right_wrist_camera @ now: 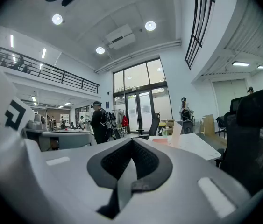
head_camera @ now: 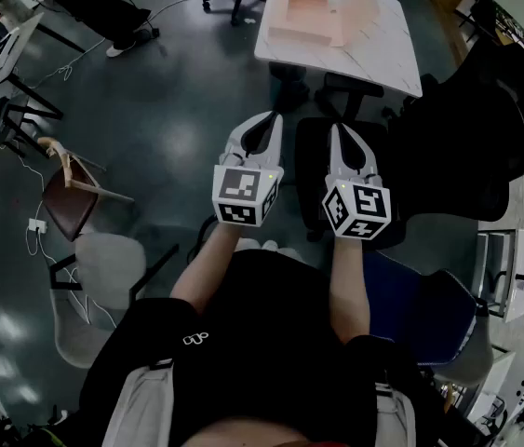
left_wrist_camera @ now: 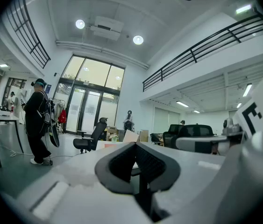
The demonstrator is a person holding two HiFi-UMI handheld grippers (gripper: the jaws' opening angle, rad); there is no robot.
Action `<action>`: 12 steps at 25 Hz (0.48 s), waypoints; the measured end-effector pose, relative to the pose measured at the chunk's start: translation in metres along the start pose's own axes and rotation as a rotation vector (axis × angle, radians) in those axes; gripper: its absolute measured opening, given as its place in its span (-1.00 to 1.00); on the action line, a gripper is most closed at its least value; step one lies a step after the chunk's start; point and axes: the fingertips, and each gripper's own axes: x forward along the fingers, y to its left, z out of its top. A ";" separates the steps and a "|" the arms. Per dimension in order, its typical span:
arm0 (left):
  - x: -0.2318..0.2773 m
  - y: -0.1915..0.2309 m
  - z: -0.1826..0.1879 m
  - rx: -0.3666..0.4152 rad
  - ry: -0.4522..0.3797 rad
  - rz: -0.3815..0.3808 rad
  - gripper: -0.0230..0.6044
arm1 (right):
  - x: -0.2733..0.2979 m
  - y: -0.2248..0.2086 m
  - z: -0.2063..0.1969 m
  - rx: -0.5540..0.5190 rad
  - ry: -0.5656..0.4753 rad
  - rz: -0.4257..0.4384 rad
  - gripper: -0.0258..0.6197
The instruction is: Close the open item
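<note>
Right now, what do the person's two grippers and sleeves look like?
Both the left gripper and the right gripper have light grey tapering jaws with black ribbed pads. Each carries a white cube printed with black square markers. The person wears a black short-sleeved top.

Both forearms reach forward side by side, the left gripper and right gripper level, jaws together, holding nothing.
</note>
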 end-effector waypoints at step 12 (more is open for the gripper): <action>0.018 -0.005 -0.011 -0.019 0.020 0.026 -0.93 | 0.002 -0.032 -0.007 0.073 -0.016 -0.001 -0.92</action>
